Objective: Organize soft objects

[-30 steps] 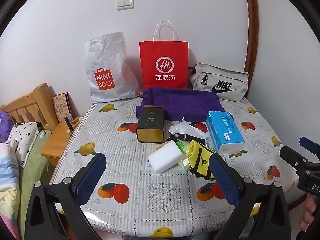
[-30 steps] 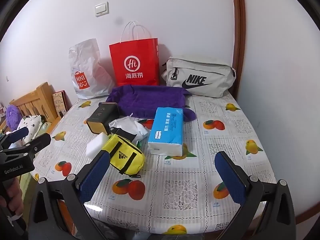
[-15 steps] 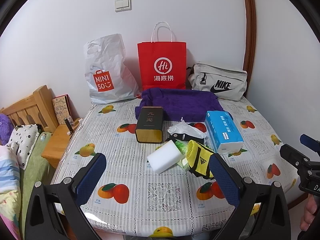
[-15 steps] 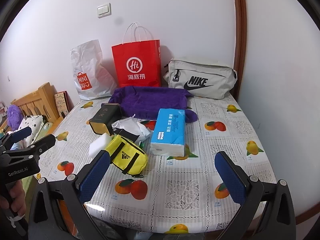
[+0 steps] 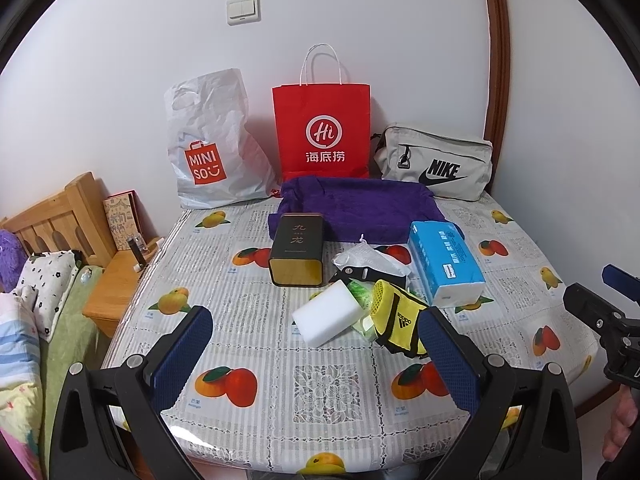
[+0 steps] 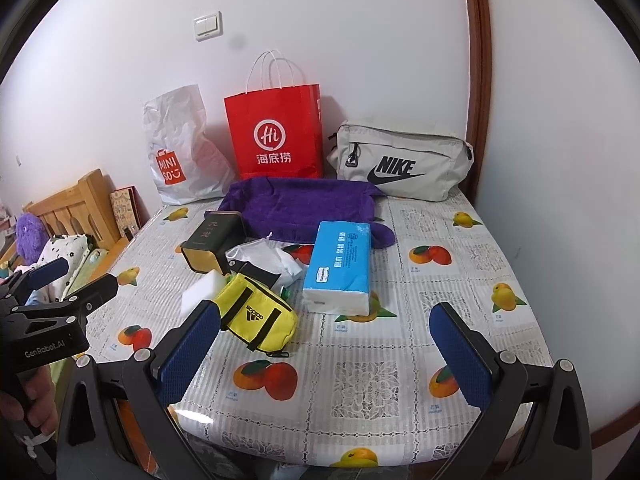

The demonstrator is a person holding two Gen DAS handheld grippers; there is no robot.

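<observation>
— Where's the pouch?
— Mid-table, beside the white sponge; yellow with black straps, slumped, perhaps zipped.
— The grippers?
— Left gripper and right gripper both spread wide, holding nothing.

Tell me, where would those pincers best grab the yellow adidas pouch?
Probably across the narrow width of the yellow pouch, over the black strap, coming down from above. It lies flat on the table and looks soft, so pinching should bunch the fabric. The right gripper, open, is nearest. The white sponge crowds its left end, so the near long side is freer.
</observation>
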